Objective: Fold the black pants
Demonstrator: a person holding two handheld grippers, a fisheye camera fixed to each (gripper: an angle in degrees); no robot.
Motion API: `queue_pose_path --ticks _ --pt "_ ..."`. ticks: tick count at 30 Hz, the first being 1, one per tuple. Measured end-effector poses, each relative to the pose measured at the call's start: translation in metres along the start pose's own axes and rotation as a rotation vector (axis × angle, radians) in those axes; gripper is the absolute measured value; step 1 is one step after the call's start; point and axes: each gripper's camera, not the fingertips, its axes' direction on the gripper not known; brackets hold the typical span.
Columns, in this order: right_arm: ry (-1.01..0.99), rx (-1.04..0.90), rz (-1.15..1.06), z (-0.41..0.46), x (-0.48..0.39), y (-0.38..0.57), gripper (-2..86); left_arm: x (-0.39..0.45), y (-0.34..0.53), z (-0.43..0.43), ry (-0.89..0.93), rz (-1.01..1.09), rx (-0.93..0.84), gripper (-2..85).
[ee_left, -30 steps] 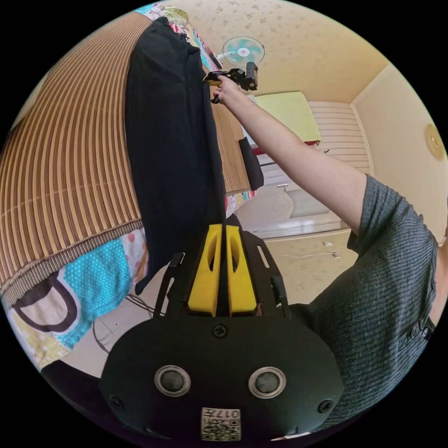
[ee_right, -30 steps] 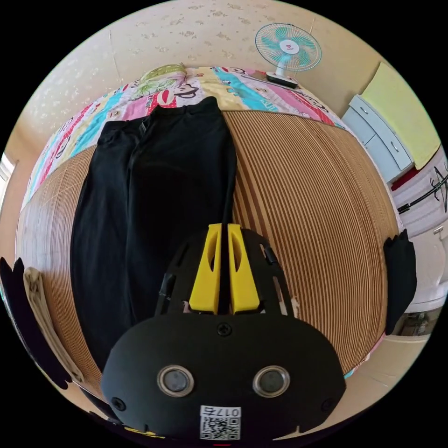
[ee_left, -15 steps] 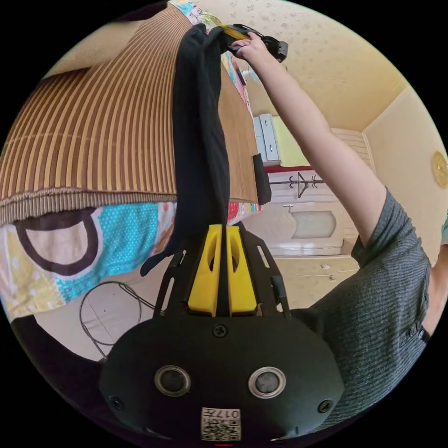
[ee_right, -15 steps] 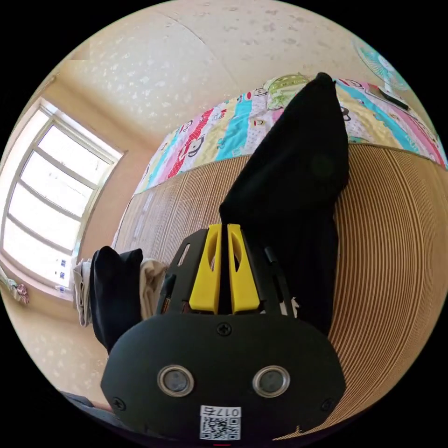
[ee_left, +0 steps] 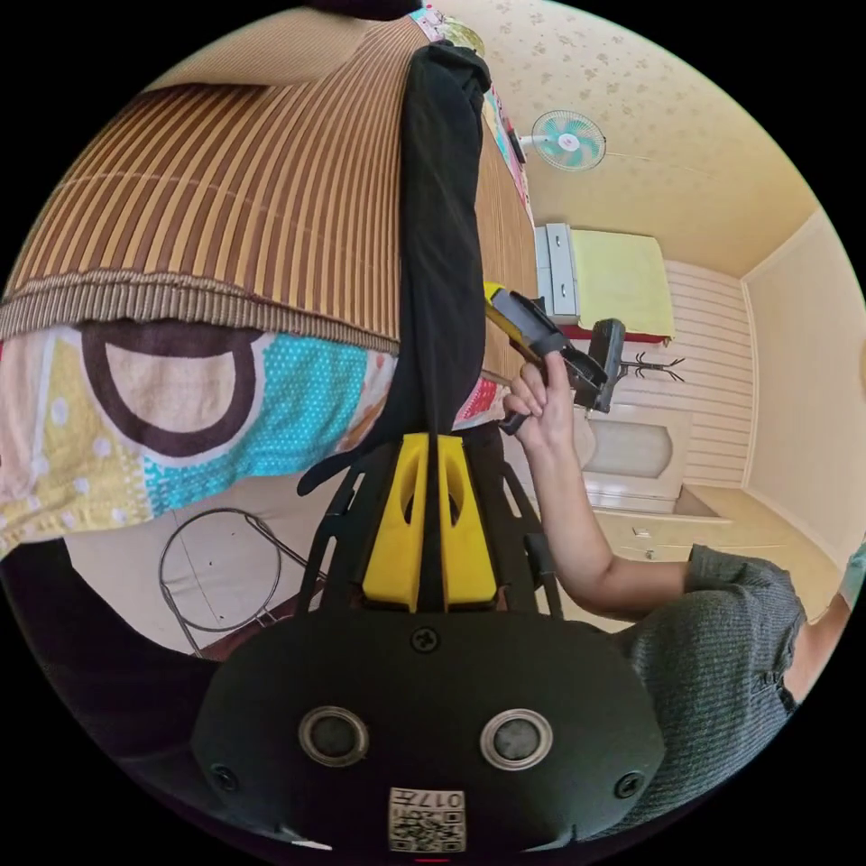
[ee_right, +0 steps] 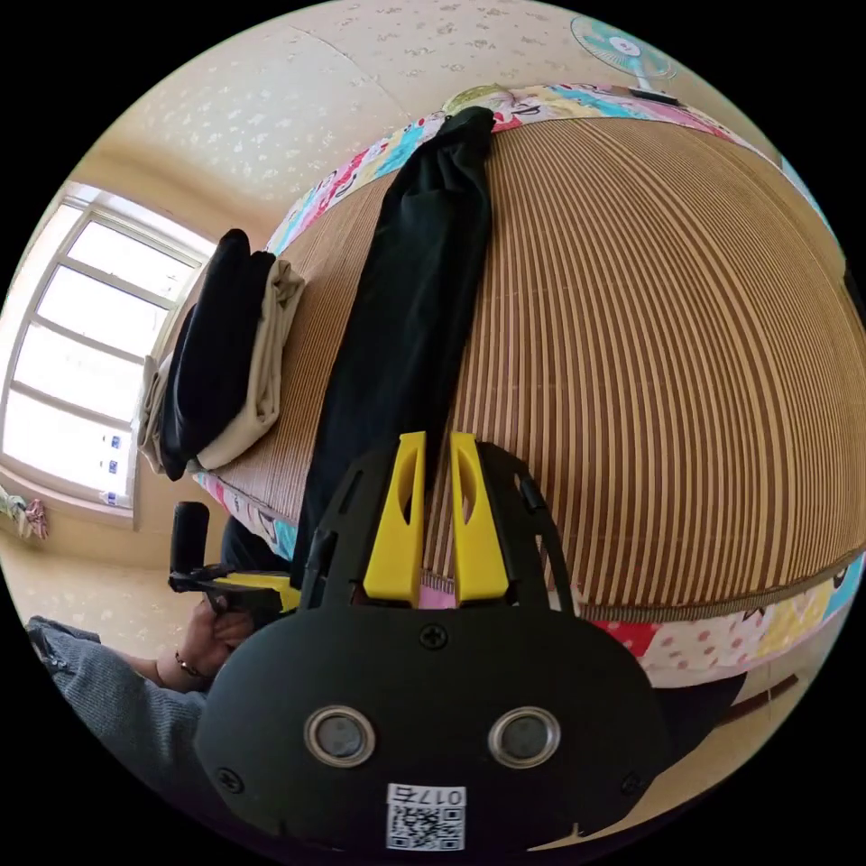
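Black pants (ee_right: 410, 298) lie folded lengthwise on bamboo mat (ee_right: 649, 361). My left gripper (ee_left: 431, 451) clamps hem at 12; right gripper (ee_right: 437, 451) w/ jaws apart. Risk: hem tug skews fold.

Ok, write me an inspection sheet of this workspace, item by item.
Surface: striped bamboo mat over a patterned bedsheet.
Job's things: black pants folded lengthwise into a narrow strip on the mat, one end hanging over the bed edge.
Clutter: stack of folded clothes by the mat's edge.
Grippers: left gripper shut on the pants; right gripper open, beside the pants.
Cables: wire loop on the floor.
Surroundings: fan, window, drawers.
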Motion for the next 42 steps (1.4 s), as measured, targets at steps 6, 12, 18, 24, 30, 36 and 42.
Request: queue_pose_path --ticks 6,12,18,24,30,36,42 --pt "-0.238 -0.054 0.056 -0.021 0.011 0.034 1.2 0.057 -0.013 -0.02 0.303 0.178 -0.021 -0.7" --pt "-0.633 0.153 -0.053 -0.069 0.029 0.068 0.5 0.074 0.018 -0.042 0.514 0.387 0.052 -0.7" --pt "-0.296 -0.087 0.11 -0.022 0.046 0.08 1.5 -0.04 0.046 0.037 -0.033 -0.188 -0.22 -0.7" --pt "-0.144 -0.094 0.025 -0.013 0.021 0.065 5.3 0.008 0.051 0.04 -0.135 -0.025 -0.127 0.7" --pt "-0.061 -0.176 -0.042 0.017 0.007 0.032 6.8 0.072 0.026 0.041 -0.379 0.184 -0.003 7.3" --pt "-0.083 -0.191 -0.065 0.014 0.008 0.031 2.8 0.045 0.004 0.11 -0.344 0.093 -0.265 0.3" --pt "0.002 -0.159 -0.072 -0.003 0.022 0.058 1.4 0.07 0.059 0.151 -0.292 0.283 -0.354 0.0"
